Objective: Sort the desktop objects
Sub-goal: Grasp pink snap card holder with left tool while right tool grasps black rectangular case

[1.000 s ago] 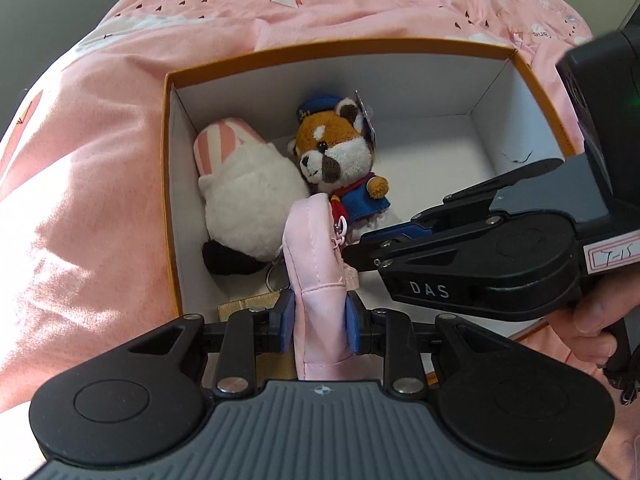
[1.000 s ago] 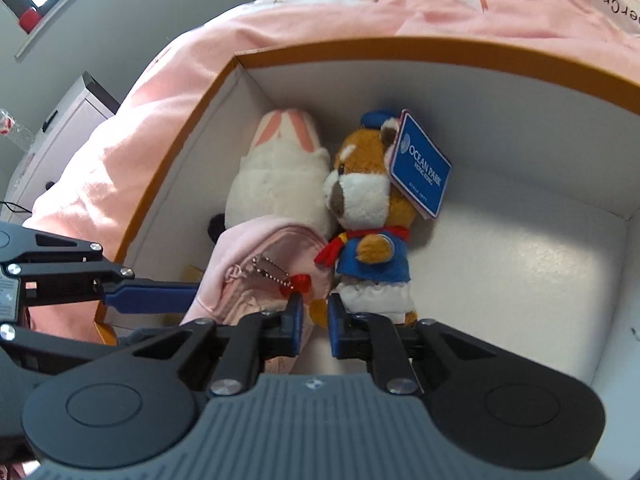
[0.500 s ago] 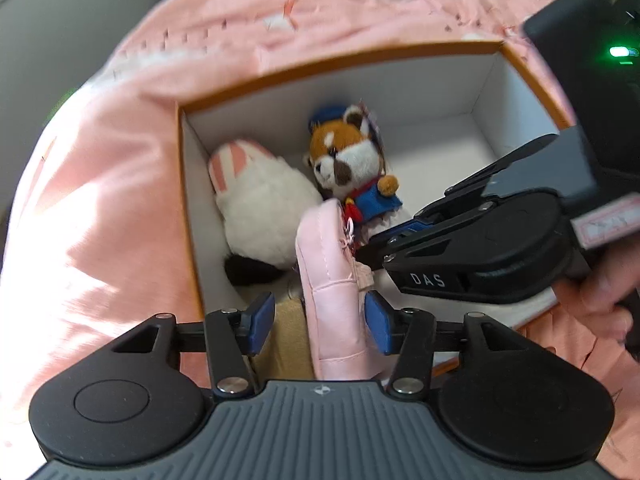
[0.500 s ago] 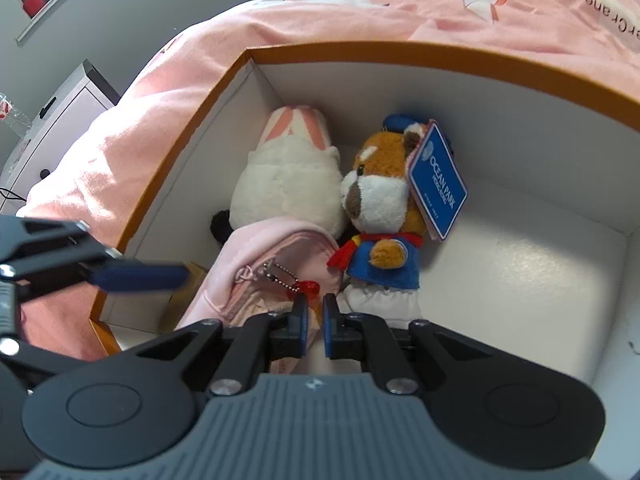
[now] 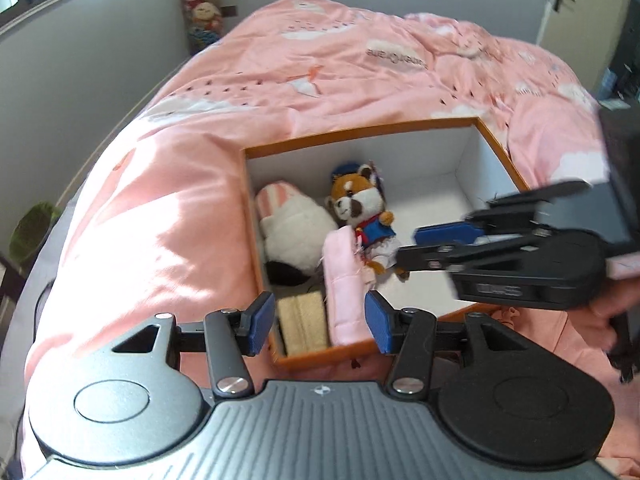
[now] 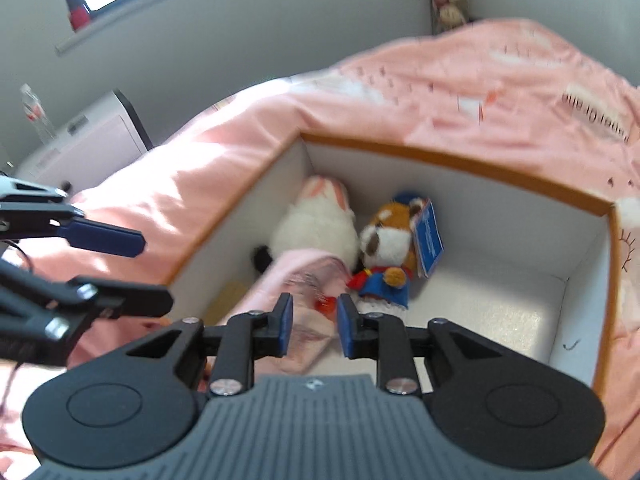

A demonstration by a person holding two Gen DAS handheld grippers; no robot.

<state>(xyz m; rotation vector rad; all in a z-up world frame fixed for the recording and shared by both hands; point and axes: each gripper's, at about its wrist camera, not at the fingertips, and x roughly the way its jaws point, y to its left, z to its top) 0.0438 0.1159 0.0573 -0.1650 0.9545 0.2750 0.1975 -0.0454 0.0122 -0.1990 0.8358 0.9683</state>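
Both tongs, left point(image 5: 320, 326) and right point(image 6: 313, 322), have just opened, releasing the pink pouch point(image 5: 347, 280) into the box point(image 5: 360, 132).

Support: a bed point(image 5: 120, 240), covered all over by a pink quilt point(image 5: 340, 72) with small printed motifs and lettering.
Quilt surface: rumpled, with patches of sunlight on its left side.
On the quilt: one open box point(image 5: 360, 133), orange outside and on the rim, white inside, sunk a little into the folds.
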